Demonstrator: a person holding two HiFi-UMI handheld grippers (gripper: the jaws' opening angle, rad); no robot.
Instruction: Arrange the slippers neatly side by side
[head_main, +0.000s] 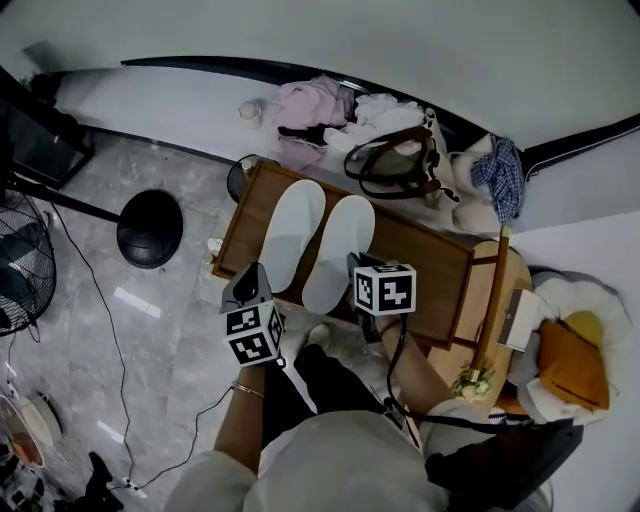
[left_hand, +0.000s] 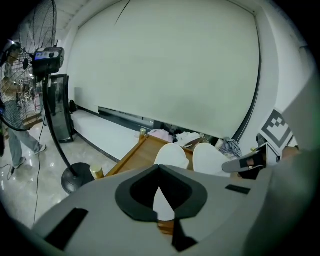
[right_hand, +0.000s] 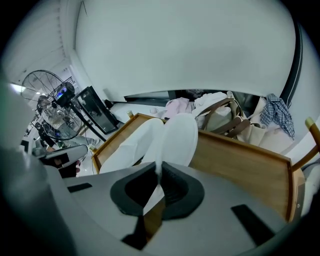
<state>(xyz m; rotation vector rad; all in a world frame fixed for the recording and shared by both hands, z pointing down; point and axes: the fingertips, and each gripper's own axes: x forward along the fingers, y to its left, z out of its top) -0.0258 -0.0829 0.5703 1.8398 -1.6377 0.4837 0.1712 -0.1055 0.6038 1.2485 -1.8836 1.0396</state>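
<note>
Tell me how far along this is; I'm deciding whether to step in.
Done: the left slipper and right slipper lie side by side on the wooden table. In hand: the left gripper and right gripper each seem shut on a heel. Left: release, withdraw.

Bare wood lay open on the right half of the table (head_main: 430, 262), room enough for my jaws. The left slipper (head_main: 290, 235) and right slipper (head_main: 340, 250) filled the left half; a bag (head_main: 400, 165) and clothes (head_main: 312, 105) crowded the upper edge, a chair (head_main: 495, 300) the right.
</note>
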